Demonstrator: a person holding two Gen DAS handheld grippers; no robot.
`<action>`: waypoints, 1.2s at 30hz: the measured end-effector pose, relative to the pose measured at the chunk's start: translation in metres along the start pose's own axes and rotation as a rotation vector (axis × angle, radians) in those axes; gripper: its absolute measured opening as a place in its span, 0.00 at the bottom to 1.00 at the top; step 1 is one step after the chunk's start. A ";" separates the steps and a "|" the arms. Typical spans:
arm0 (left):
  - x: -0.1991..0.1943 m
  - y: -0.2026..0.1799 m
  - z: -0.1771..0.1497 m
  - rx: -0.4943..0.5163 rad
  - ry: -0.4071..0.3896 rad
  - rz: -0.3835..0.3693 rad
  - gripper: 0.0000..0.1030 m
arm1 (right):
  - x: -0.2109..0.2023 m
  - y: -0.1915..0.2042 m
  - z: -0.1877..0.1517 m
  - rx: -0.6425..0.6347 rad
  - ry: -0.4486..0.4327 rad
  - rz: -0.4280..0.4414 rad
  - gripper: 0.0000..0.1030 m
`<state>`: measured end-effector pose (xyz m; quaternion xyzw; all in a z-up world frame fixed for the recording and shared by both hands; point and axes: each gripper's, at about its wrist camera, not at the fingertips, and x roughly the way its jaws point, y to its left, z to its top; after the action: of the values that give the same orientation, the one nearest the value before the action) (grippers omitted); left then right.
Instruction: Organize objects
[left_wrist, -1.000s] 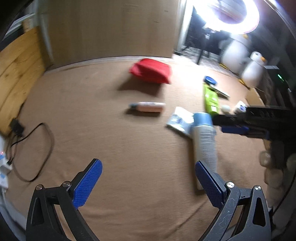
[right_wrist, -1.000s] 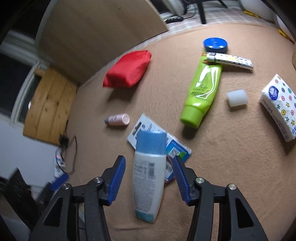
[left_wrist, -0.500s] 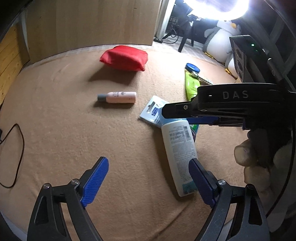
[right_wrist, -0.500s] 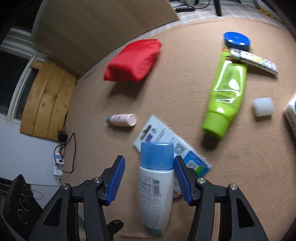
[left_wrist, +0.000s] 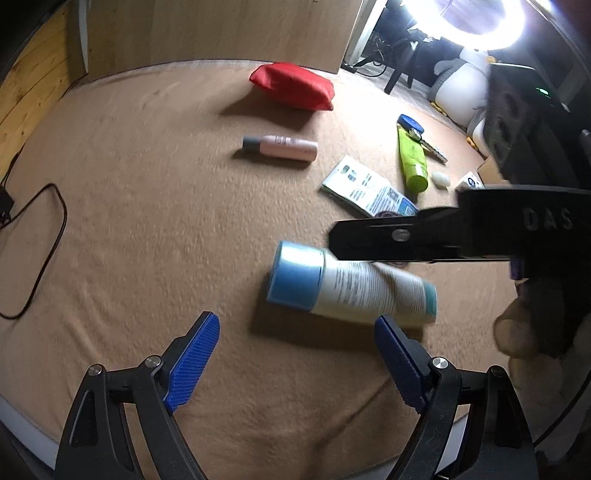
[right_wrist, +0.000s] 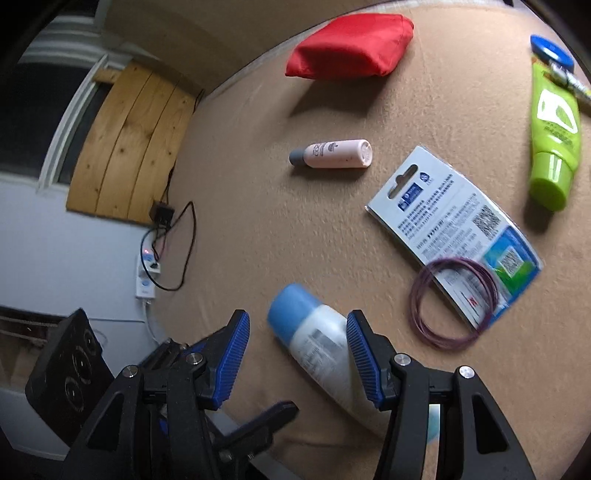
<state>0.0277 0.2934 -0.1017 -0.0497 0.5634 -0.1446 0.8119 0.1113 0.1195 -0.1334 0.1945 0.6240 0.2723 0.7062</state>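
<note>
The white bottle (right_wrist: 325, 354) lay on the tan blanket (right_wrist: 295, 229), blue cap pointing away and left, crossing between the spread fingers of the right gripper (right_wrist: 295, 354), whose right pad touched it. The left gripper (left_wrist: 295, 362) hung open just short of it. Open blanket lay leftward.

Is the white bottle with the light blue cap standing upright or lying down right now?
Lying down: the white bottle with the light blue cap rests on its side on the tan cloth surface, cap on.
</note>
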 end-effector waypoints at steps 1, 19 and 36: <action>0.000 0.000 -0.001 -0.002 0.001 -0.001 0.86 | -0.004 -0.001 -0.003 -0.008 -0.006 -0.016 0.50; 0.023 -0.002 0.077 0.078 -0.001 0.023 0.66 | -0.055 -0.023 -0.063 0.038 -0.068 -0.047 0.50; 0.038 0.009 0.034 0.028 0.132 -0.129 0.49 | -0.026 -0.044 -0.068 0.144 -0.052 0.011 0.50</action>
<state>0.0735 0.2880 -0.1261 -0.0648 0.6092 -0.2072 0.7627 0.0481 0.0647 -0.1497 0.2555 0.6222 0.2254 0.7048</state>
